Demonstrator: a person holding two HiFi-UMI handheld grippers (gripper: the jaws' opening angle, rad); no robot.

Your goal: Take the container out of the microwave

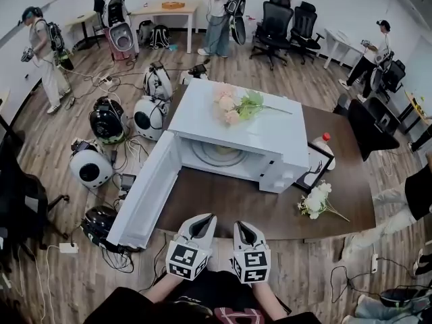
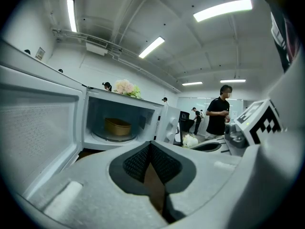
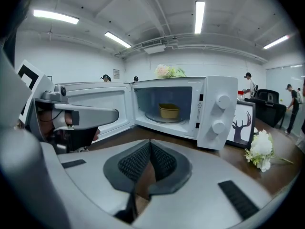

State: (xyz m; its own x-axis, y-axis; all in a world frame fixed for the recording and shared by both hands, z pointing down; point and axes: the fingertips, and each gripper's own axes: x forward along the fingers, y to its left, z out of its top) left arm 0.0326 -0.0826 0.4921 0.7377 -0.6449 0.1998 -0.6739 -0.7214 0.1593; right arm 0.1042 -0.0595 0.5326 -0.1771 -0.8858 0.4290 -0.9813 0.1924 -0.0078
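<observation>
Left gripper [image 1: 201, 220]: jaws pressed together, empty, low in the head view at the table's [image 1: 223, 204] near edge.
Right gripper [image 1: 244, 225]: just beside it, also closed on nothing.
Door [image 1: 145, 191]: swung wide toward the lower left, so your way in is open.
Container [image 3: 169, 110]: mid-frame in both gripper views, on the turntable inside the microwave [image 1: 270, 140].
Handling: a shallow yellowish tub, probably light and thin-walled, so it may flex.
Hold: open your jaws first, pinch the near rim gently and keep it level.

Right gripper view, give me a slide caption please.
Shut hand-held gripper faces the open microwave, with the container inside.
</observation>
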